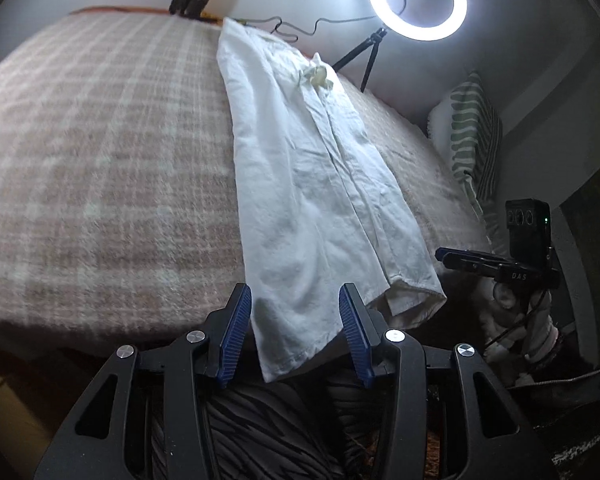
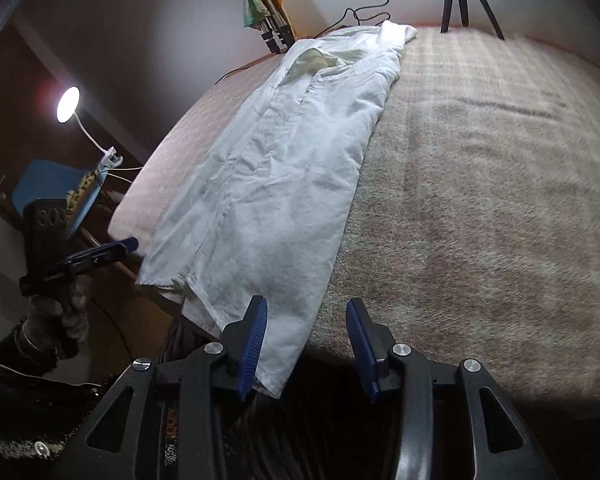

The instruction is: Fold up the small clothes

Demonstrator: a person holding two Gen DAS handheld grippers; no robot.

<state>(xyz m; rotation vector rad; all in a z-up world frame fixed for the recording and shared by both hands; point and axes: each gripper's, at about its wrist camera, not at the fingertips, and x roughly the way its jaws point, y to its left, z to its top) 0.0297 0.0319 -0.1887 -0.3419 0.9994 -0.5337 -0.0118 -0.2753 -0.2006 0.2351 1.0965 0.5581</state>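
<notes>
lying folded lengthwise, white shirt, both hand-held grippers spread, "das" label, seemingly

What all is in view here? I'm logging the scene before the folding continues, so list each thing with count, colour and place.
shirt: one, white, lying lengthwise on the bed, hem hanging over the near edge
blanket: one, pink and white check, covering the bed
ring light: one, lit white, on a black tripod at the far side of the bed
pillow: one, green and white stripes, at the bed's right edge
clip lamp: one, white, lit, left of the bed
left gripper: black with blue pads, open, at the shirt's hem
right gripper: black with blue pads, open, at the hem's other corner
</notes>
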